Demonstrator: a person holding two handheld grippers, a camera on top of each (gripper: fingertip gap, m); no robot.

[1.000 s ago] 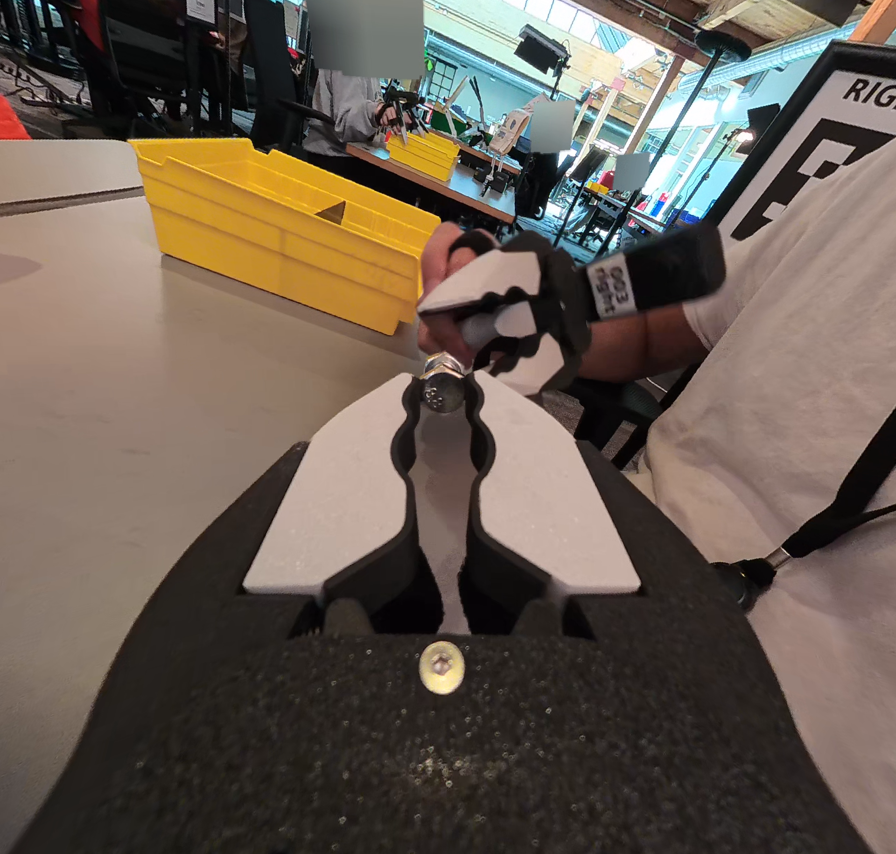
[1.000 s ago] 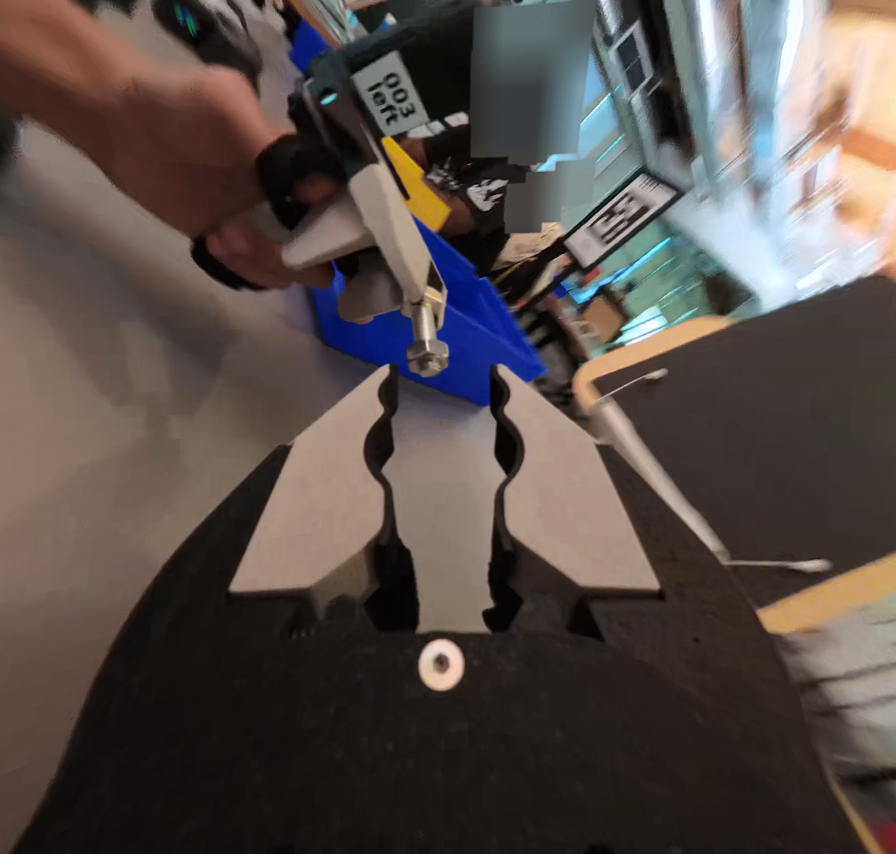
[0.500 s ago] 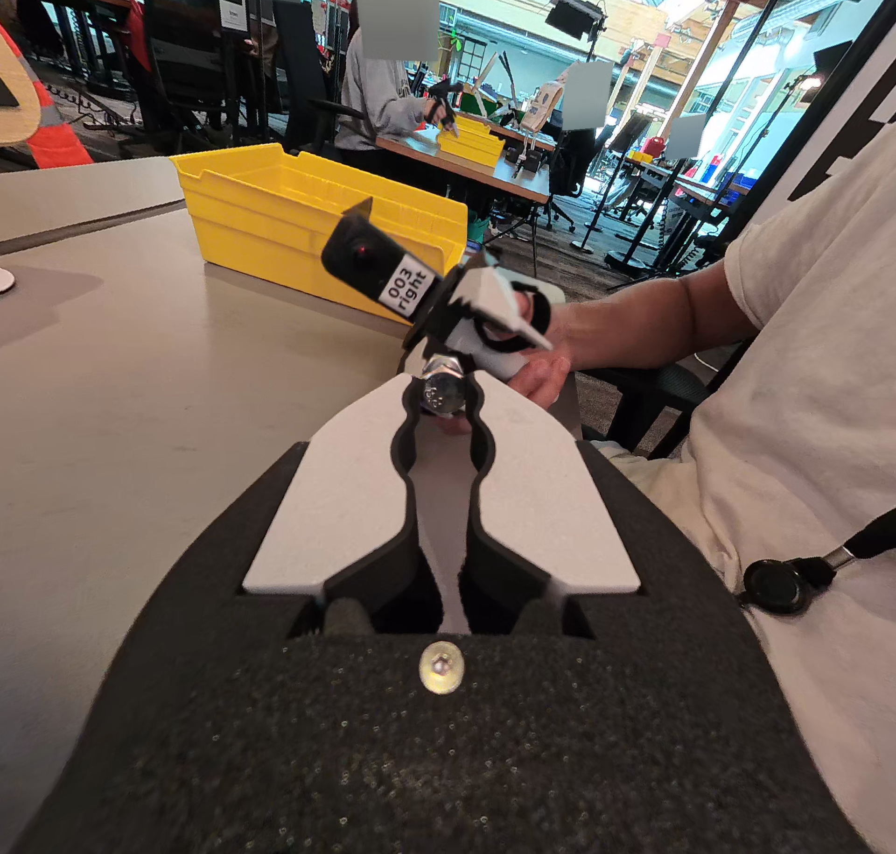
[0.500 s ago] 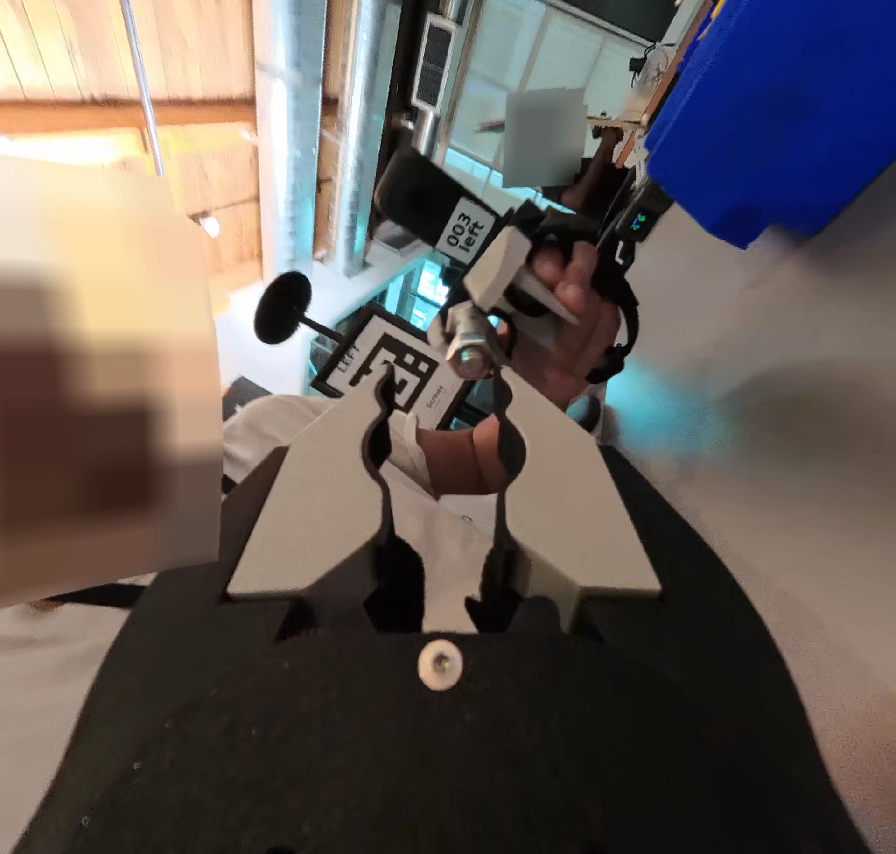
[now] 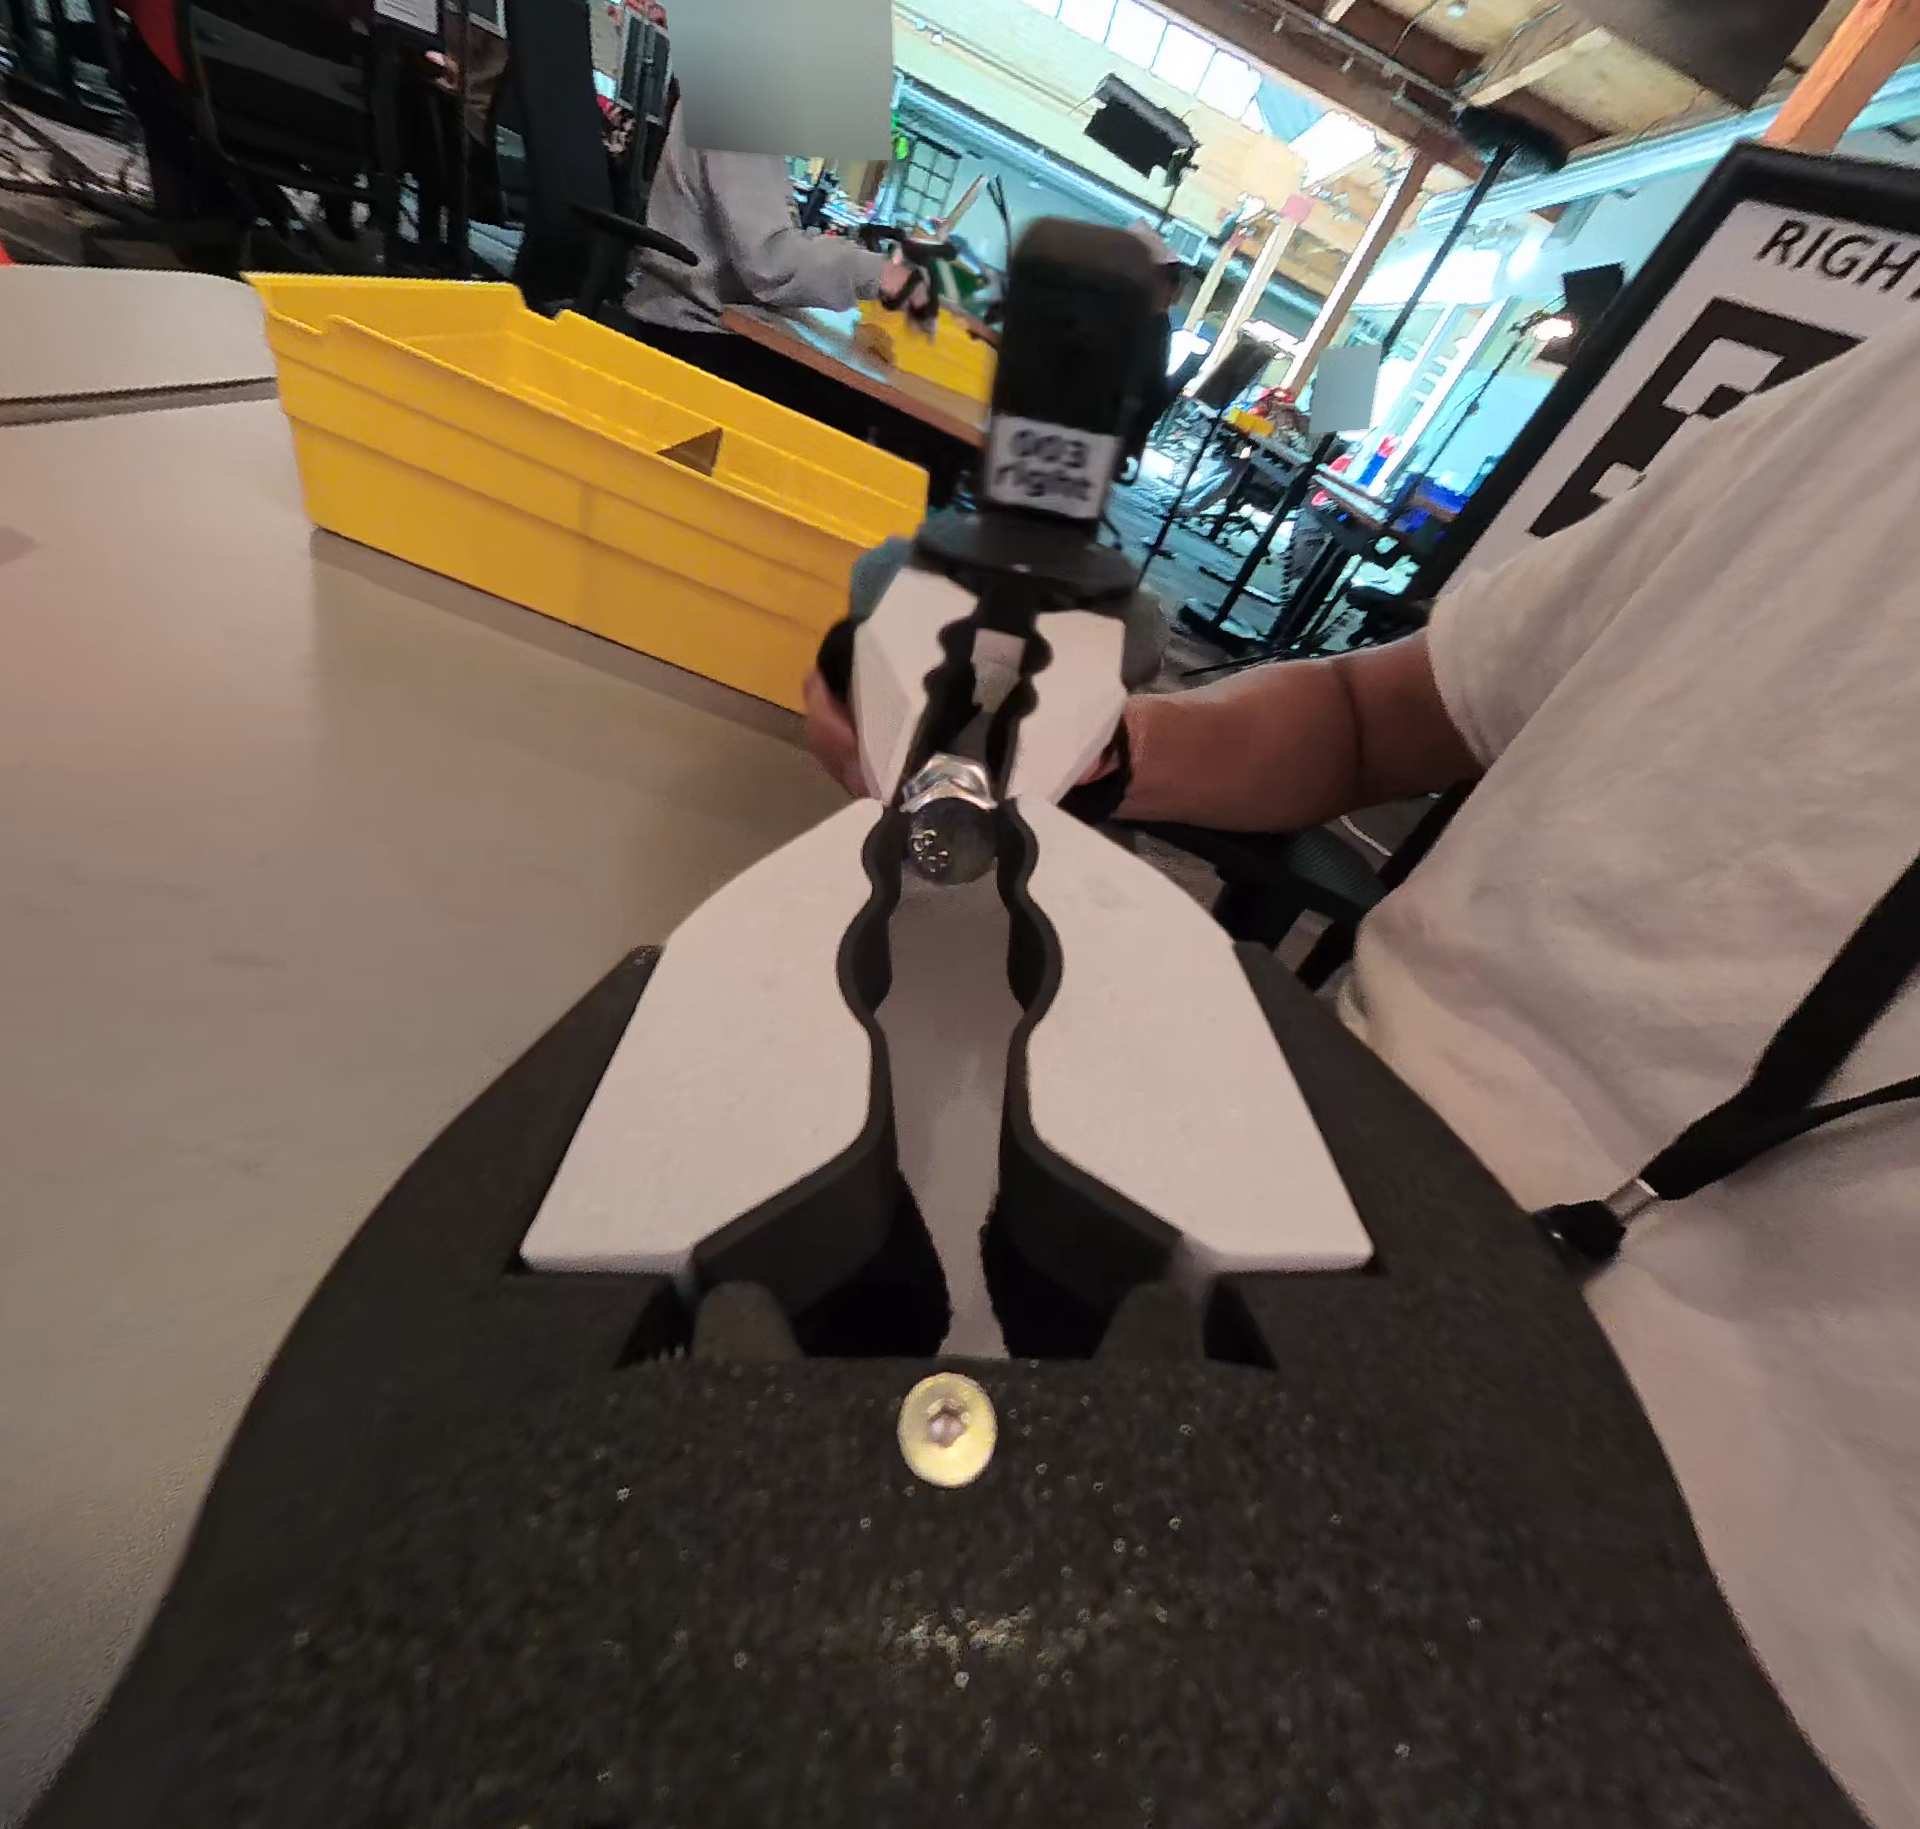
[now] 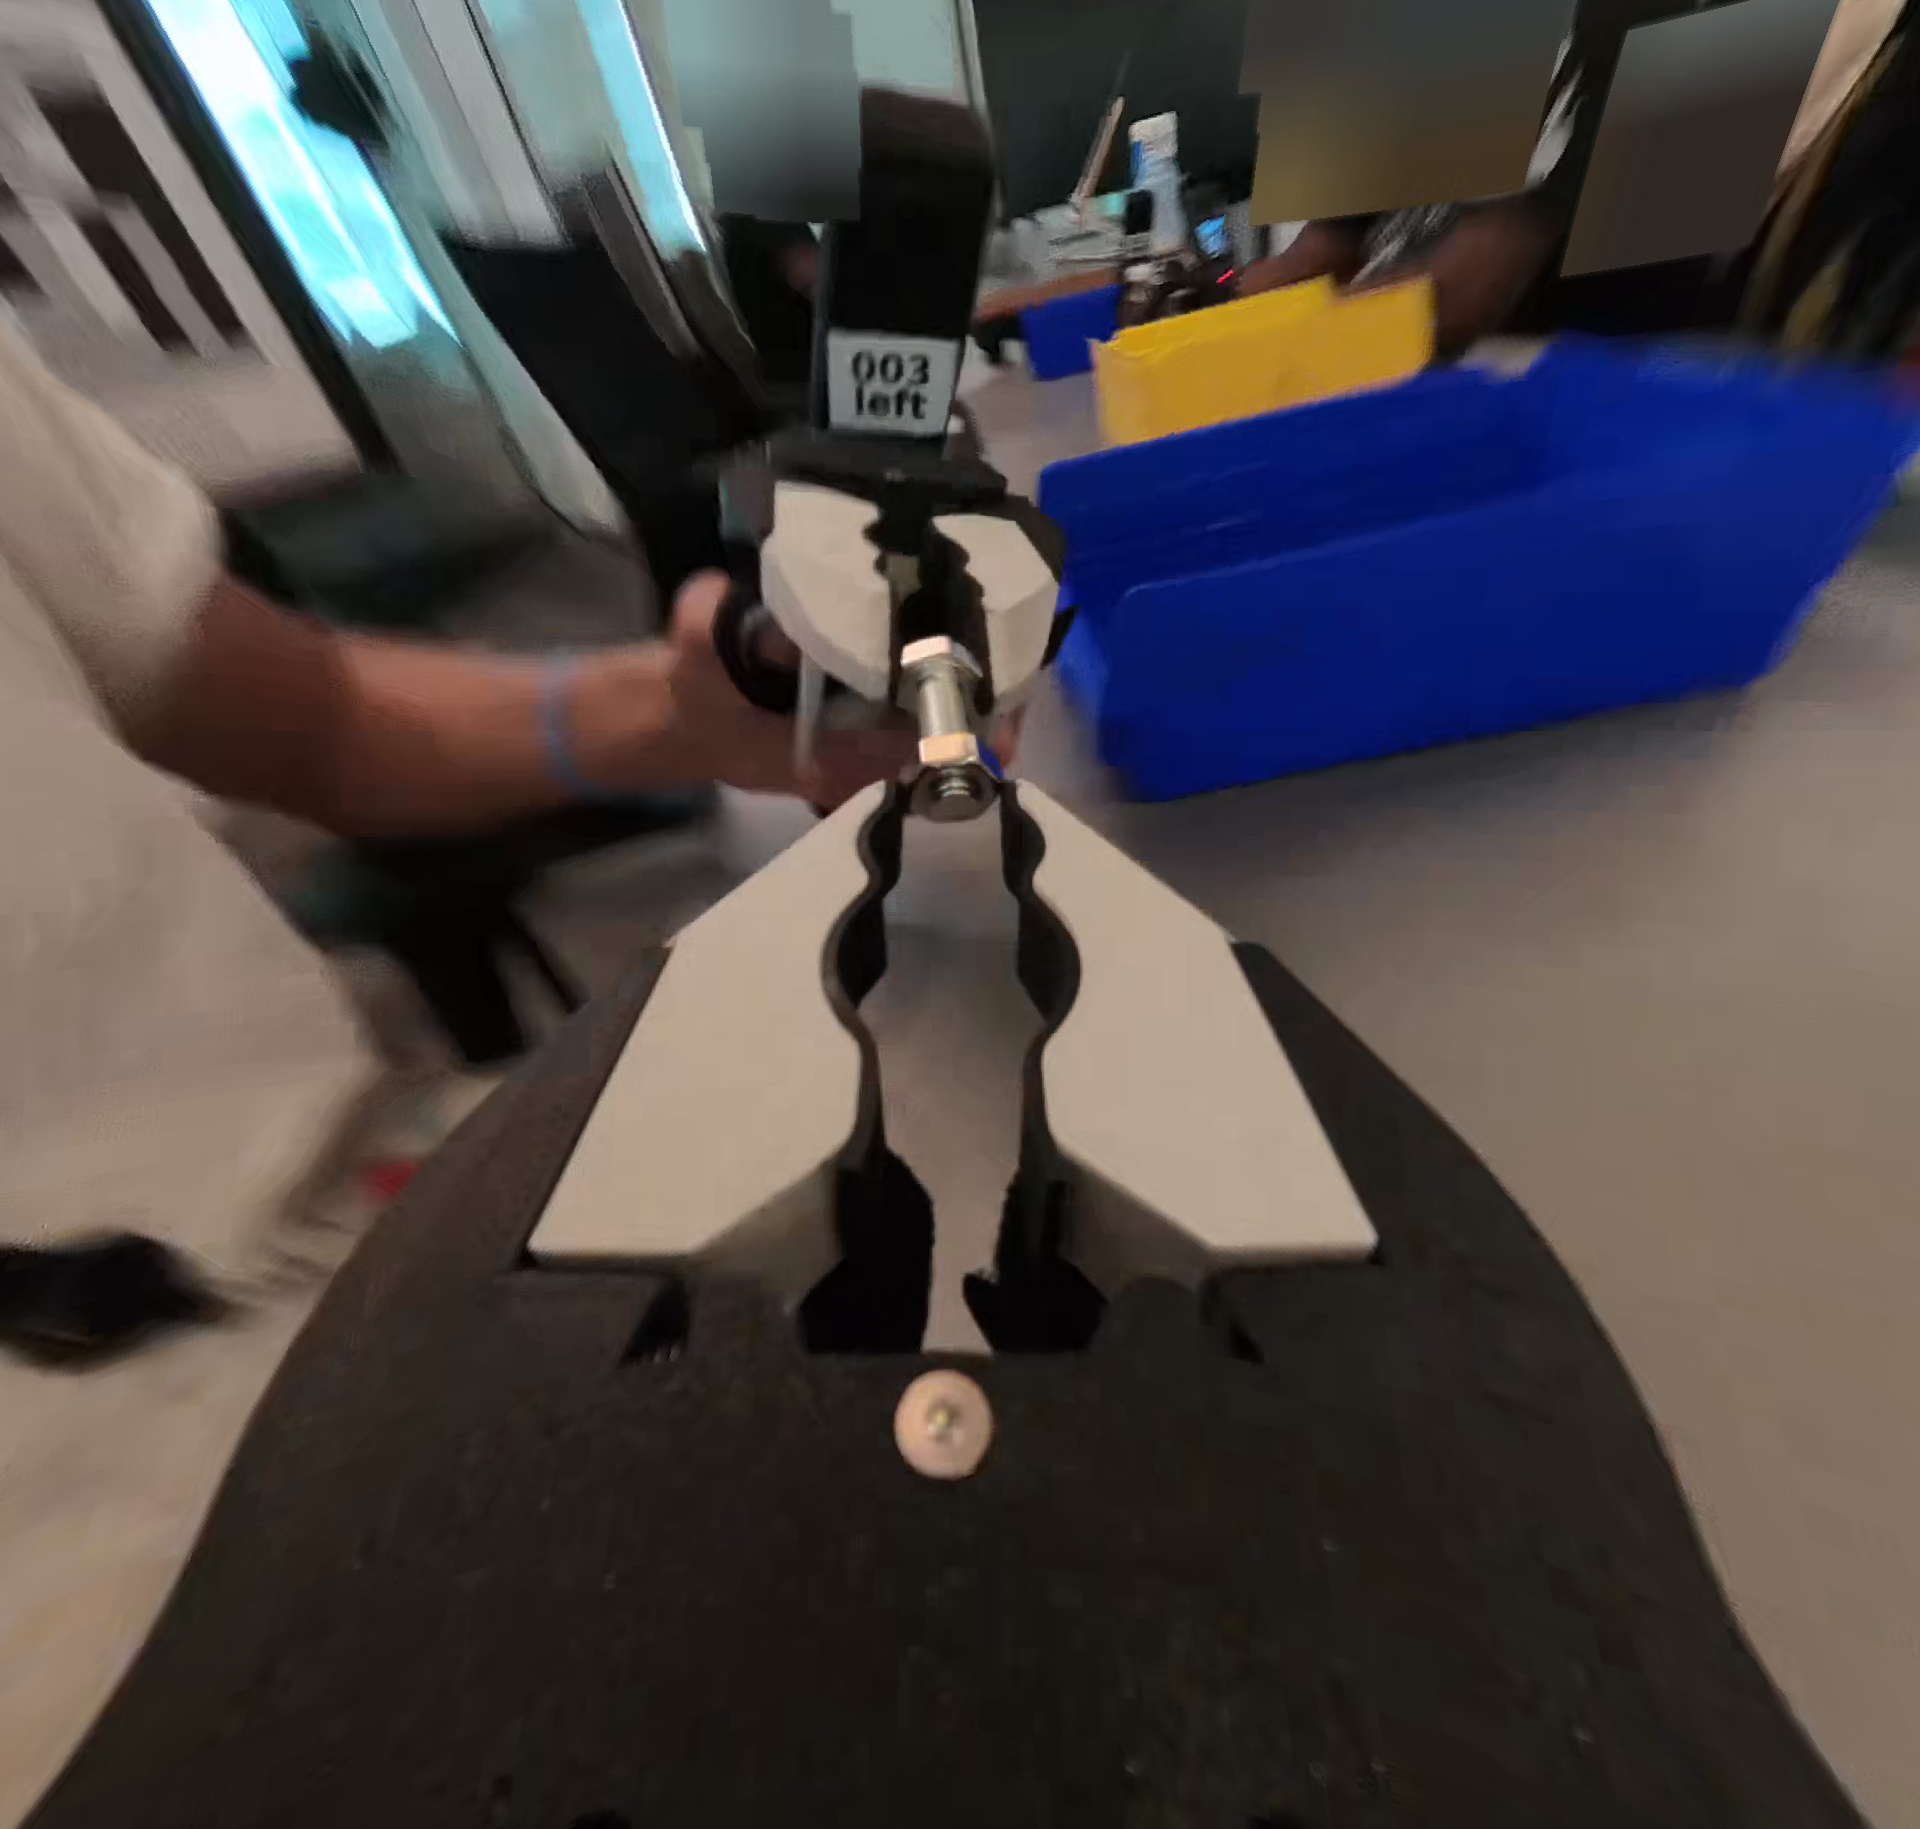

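Note:
A steel bolt is held in the air between both grippers, above the grey table. My left gripper is shut on the bolt's head, with both pads pressed on it. The right wrist view shows that head in the left gripper, with the shaft running toward me. My right gripper is shut on the hex nut on the bolt's threaded end. The left wrist view shows the right gripper facing me, its tips on either side of the nut.
A yellow bin stands on the table beyond the left gripper. A blue bin and a second yellow bin lie to the right in the right wrist view. The white-shirted holder is close on the right. Other people sit at far tables. My two grippers' fingertips are within a few centimetres of each other.
My right gripper has swung round to face the left one, and its wide-open jaws have closed on the nut. My left gripper has kept its hold on the bolt head throughout.

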